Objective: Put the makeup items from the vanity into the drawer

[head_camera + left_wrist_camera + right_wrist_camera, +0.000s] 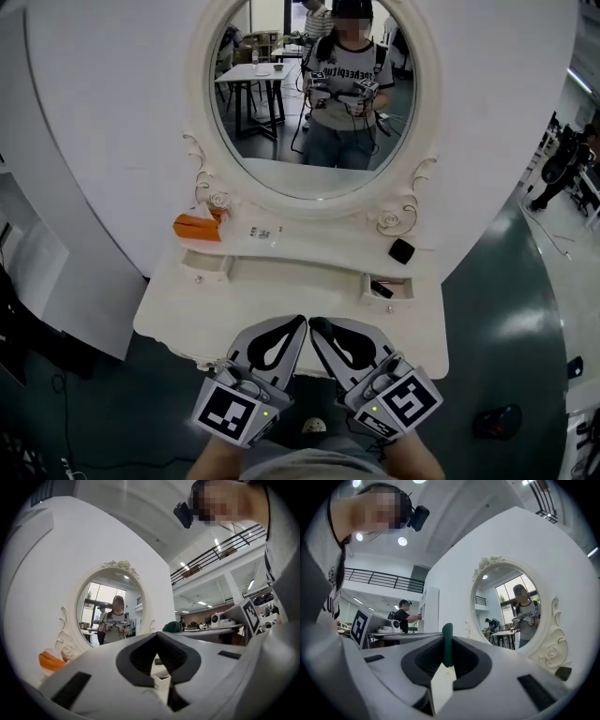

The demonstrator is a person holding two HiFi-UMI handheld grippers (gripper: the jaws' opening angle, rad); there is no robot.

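Green's the giveaway here: the right gripper (317, 324) has its jaws pinched narrow on a slim dark-green stick (447, 644) standing upright between the pads, a pencil or brush handle I'd guess. The left gripper (301, 321) has its jaws tip to tip with nothing in them. Both are held level, tips almost touching each other, just off the front edge of the white vanity (300, 281). So I'd call this the carry step, with one item in hand that needs a drawer. Two small drawers look pulled out from the head view, the left drawer (206, 265) and the right drawer (386, 289), which already has something dark lying in it. The next move calls for bringing the right gripper over one of them, getting the stick low inside the walls and only then letting go, since it's thin and would likely roll if dropped short. On the vanity top there's an orange thing (197, 227) by the left foot of the mirror (319, 94), a small black item (402, 250) at the right, and a few tiny bits (262, 232) in between. Hard to make out: the stick doesn't really show from the head view, its lower end is hidden behind the jaws, and I can't tell what the dark thing in the right drawer is — same for those bits.
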